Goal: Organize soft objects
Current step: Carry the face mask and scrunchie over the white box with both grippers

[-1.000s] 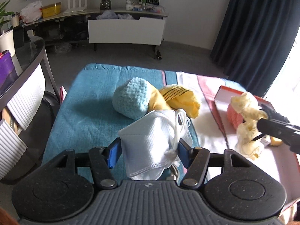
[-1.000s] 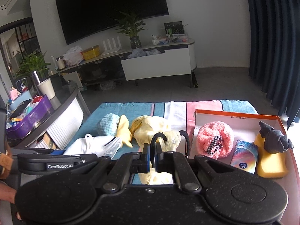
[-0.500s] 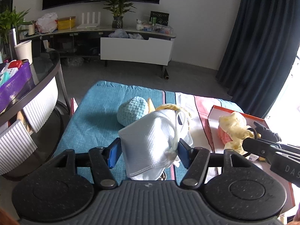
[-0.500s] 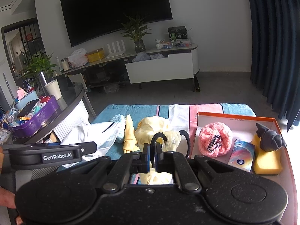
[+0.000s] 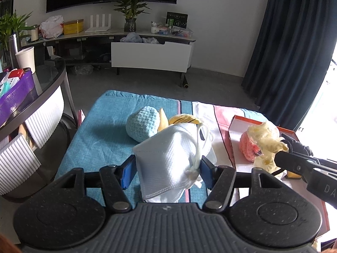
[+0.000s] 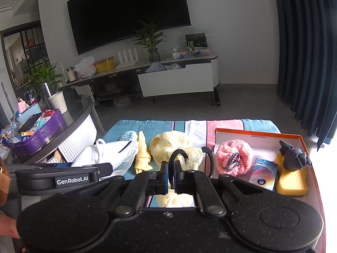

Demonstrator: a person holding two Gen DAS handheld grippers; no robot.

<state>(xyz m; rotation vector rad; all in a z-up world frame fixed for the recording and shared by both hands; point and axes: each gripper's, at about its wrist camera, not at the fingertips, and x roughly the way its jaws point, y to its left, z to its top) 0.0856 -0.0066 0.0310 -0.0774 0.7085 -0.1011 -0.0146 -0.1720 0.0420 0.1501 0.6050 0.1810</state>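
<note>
Between the blue pads of the left claw (image 5: 167, 169) sits a white face mask (image 5: 168, 158), pinched from both sides and held up above the striped cloth (image 5: 101, 135) that covers the bench. Beyond it on the cloth lie a light blue knitted ball (image 5: 143, 122) and a yellow soft toy (image 5: 185, 119), touching each other. To the right, the right claw (image 6: 173, 176) is pressed together on a thin black strap (image 6: 175, 158) of a pale yellow cloth item (image 6: 174, 147), which hangs near the left edge of the orange-rimmed box (image 6: 261, 133). Inside that box a fluffy pink item (image 6: 233, 156) lies at the left, a colourful packet (image 6: 264, 174) sits in the middle, and a dark grey knotted cloth (image 6: 294, 155) rests on a yellow sponge (image 6: 291, 179) at the right. A glass side table (image 6: 75, 116) with a purple tray (image 6: 40, 135) stands off to the left.
</note>
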